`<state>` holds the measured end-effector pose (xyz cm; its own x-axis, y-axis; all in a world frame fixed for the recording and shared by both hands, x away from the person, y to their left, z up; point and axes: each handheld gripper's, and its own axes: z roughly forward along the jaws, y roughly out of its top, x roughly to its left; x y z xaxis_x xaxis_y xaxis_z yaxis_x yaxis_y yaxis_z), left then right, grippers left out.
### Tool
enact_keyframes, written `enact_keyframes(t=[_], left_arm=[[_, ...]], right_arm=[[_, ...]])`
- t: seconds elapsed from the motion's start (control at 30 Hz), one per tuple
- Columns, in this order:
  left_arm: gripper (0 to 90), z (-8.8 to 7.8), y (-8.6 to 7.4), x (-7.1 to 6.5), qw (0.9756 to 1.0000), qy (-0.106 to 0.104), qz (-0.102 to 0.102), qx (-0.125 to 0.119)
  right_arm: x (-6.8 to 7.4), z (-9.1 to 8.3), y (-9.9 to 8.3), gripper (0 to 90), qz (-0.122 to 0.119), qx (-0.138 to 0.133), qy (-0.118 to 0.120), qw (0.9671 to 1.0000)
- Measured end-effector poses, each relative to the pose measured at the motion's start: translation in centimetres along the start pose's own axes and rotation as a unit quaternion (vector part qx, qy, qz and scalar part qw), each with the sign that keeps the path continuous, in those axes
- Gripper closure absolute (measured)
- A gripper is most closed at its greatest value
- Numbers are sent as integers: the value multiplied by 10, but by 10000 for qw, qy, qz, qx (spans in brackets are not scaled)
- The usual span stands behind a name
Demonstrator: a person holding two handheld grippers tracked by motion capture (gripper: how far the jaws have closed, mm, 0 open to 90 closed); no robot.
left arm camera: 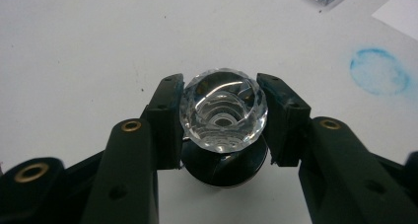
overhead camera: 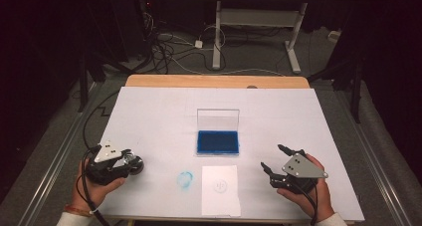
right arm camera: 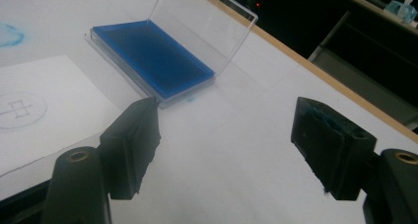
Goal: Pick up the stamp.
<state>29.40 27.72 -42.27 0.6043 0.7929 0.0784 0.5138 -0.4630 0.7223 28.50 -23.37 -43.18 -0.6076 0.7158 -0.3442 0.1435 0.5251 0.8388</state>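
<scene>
Clear faceted stamp [left arm camera: 223,110], black base, clamped by left gripper [left arm camera: 222,120]; right gripper [right arm camera: 224,145] spread apart.

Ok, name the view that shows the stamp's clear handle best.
Left gripper view: the faceted clear handle sits close up between the left gripper jaws. In the high view the stamp is a small dark shape.

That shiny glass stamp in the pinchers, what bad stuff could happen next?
1. The left gripper holds the stamp by its smooth round glass top, so it might slip out.
2. The open ink pad is wet and blue; there is already a blue smudge on the table, and more could follow.
3. The paper lies loose, so it might slide under the stamp.
</scene>
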Motion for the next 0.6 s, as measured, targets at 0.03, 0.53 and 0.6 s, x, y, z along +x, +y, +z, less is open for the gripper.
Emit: enact_keyframes(t=[0.03,0.53,0.6], left_arm=[[546,-1,1,0,10000,8,-7,-37],[545,2,22,-9,9993,-35,289,-244],[546,2,23,-10,9991,-71,296,-279]], right_arm=[[-1,-1,-2,257,45,-6,-21,10000],[-6,-15,-8,165,317,-206,-362,9986],[-5,-16,-8,165,308,-208,-406,9985]])
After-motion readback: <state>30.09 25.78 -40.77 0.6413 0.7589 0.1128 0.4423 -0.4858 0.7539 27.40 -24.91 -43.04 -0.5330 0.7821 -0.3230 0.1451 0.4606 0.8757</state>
